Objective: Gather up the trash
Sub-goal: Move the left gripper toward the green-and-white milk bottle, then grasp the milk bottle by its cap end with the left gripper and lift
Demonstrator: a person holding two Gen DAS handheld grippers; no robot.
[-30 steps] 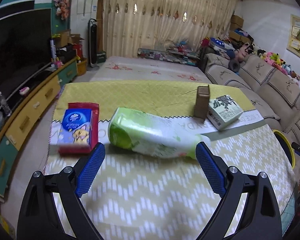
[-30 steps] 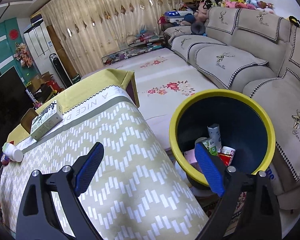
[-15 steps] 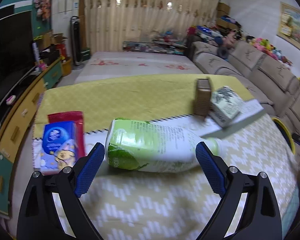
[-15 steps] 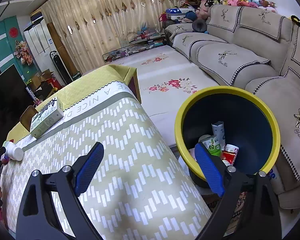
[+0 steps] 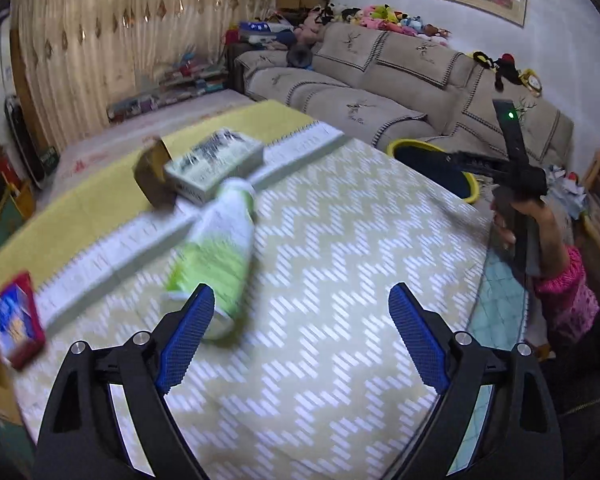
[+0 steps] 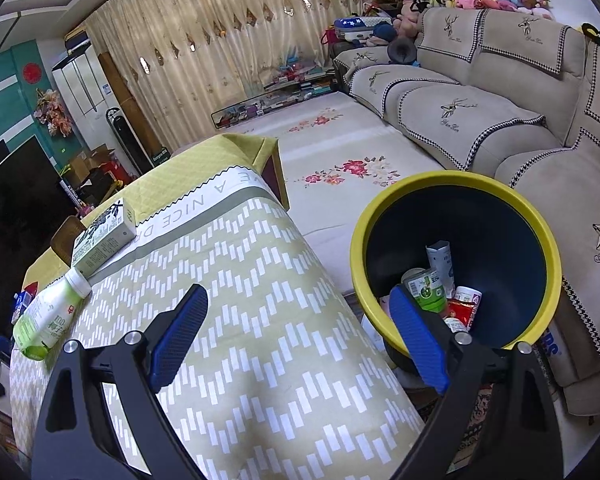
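So your L gripper point(image 5: 300, 336) is closing a bit but wide, nothing btwn pads; green bottle point(image 5: 216, 252) lies on tablecloth point(image 5: 340, 264) beside L pad. R gripper point(image 6: 296, 336) gapes empty nr yellow-rimmed bin point(image 6: 456, 184).

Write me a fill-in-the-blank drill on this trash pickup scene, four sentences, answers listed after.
1. The green and white bottle is lying on its ____ on the table.
2. The bin beside the table has a rim coloured ____.
3. The patterned box lies past the bottle's ____ end.
4. Between the pads of the right gripper there is ____ held.

Missing words: side; yellow; cap; nothing
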